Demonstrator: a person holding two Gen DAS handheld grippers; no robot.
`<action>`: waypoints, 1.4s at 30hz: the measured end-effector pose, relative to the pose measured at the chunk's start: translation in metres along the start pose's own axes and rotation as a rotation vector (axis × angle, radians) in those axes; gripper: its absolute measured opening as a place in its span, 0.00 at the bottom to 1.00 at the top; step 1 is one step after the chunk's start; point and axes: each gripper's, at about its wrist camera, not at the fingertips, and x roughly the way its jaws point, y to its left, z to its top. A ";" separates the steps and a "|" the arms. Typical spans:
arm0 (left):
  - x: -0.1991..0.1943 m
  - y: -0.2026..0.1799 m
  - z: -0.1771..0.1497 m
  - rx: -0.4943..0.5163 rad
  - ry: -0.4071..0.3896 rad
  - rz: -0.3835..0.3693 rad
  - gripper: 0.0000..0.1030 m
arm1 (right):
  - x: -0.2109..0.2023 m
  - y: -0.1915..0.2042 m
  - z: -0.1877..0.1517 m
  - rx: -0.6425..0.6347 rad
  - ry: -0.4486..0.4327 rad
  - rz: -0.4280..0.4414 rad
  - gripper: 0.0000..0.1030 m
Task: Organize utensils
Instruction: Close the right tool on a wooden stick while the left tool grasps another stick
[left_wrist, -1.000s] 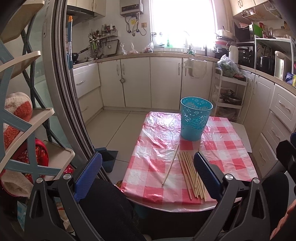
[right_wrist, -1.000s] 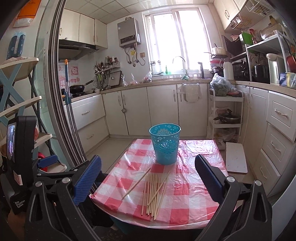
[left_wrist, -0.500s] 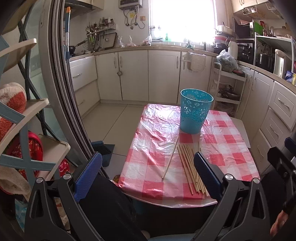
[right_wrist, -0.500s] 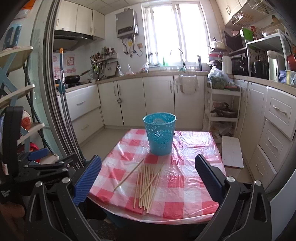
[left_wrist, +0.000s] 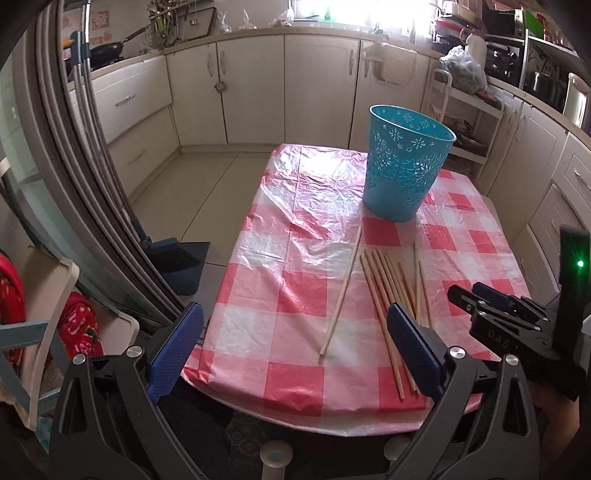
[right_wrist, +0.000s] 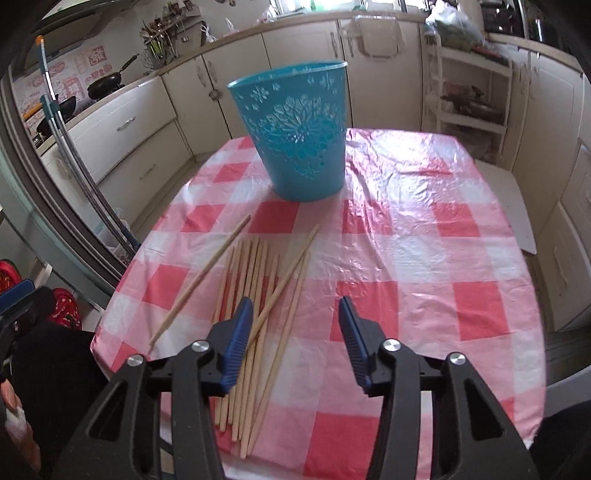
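Chopsticks (right_wrist: 255, 295) lie bunched by the desk's near edge, bin (right_wrist: 295, 129) behind. My right gripper (right_wrist: 293, 332), fingers just narrowed, apparently empty; left gripper (left_wrist: 295, 350) wide apart. Risk: several sticks pinched together, scattering over the edge.

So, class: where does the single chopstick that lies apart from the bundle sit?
In the right wrist view the lone chopstick lies slanted on the checked tablecloth, left of the chopstick bundle and nearer than the blue basket.
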 end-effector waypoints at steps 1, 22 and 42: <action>0.010 -0.003 0.005 0.012 0.011 0.002 0.93 | 0.008 0.000 0.004 0.012 0.016 0.010 0.36; 0.177 -0.065 0.053 0.156 0.259 -0.041 0.73 | 0.082 0.005 0.065 -0.157 0.142 0.012 0.06; 0.199 -0.076 0.068 0.185 0.299 -0.110 0.27 | 0.045 -0.036 0.050 -0.151 0.148 -0.029 0.26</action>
